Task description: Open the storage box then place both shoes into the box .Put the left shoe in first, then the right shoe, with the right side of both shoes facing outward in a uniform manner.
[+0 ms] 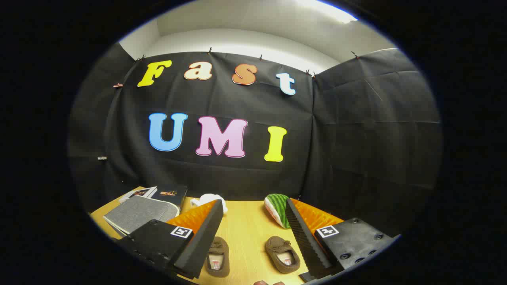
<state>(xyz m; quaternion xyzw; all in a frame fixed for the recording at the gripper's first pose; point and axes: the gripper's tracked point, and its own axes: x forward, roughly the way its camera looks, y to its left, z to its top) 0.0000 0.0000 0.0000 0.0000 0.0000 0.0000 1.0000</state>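
Note:
Two small brown moccasin shoes lie on the wooden table between my fingers: one shoe (217, 256) close to the left finger, the other shoe (282, 253) close to the right finger. My gripper (253, 237) is open and high above the table, with nothing held. The left finger (202, 237) and the right finger (305, 241) stand wide apart. A grey fabric storage box (138, 213) lies folded flat beyond the left finger.
A watermelon-patterned soft item (278, 209) lies beyond the right finger. A white object (208, 200) sits beyond the left finger at the table's back. Booklets (158, 192) lie behind the grey box. The black cloth wall rises behind the table (247, 221).

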